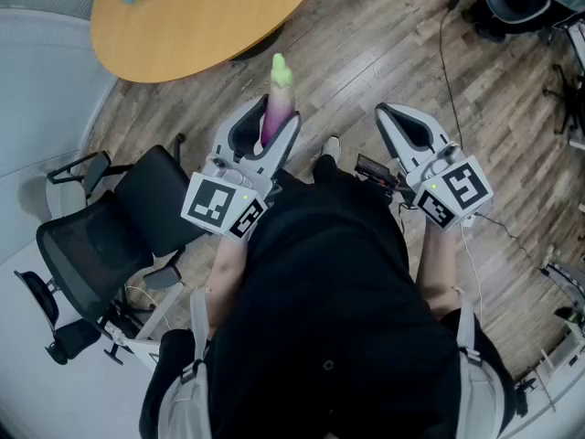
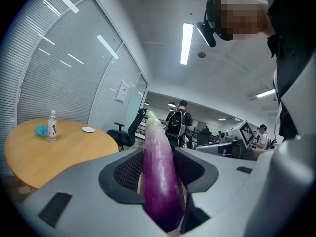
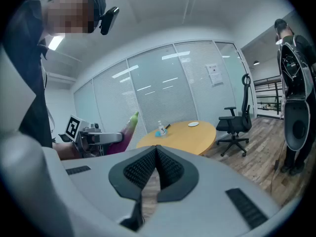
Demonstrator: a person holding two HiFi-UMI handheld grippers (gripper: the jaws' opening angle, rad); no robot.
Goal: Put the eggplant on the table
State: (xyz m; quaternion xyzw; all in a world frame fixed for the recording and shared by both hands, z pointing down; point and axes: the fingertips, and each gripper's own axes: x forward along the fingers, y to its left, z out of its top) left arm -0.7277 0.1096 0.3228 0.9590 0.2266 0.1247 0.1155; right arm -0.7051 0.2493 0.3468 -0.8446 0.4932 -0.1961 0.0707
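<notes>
Clamped in the jaws of the left gripper [image 1: 277,119], the purple eggplant [image 1: 278,99] points to 12 o'clock, short of the wooden worktop [image 1: 210,16] at 11 o'clock, whose bottle [image 2: 52,126] label is unreadably small; the right gripper [image 1: 388,115] has clenched, empty jaws.

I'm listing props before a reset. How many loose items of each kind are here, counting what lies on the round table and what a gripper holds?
Eggplant, in the left gripper: 1
Water bottle, on the table: 1
Blue item, on the table: 1
White disc, on the table: 1
Total: 4
</notes>
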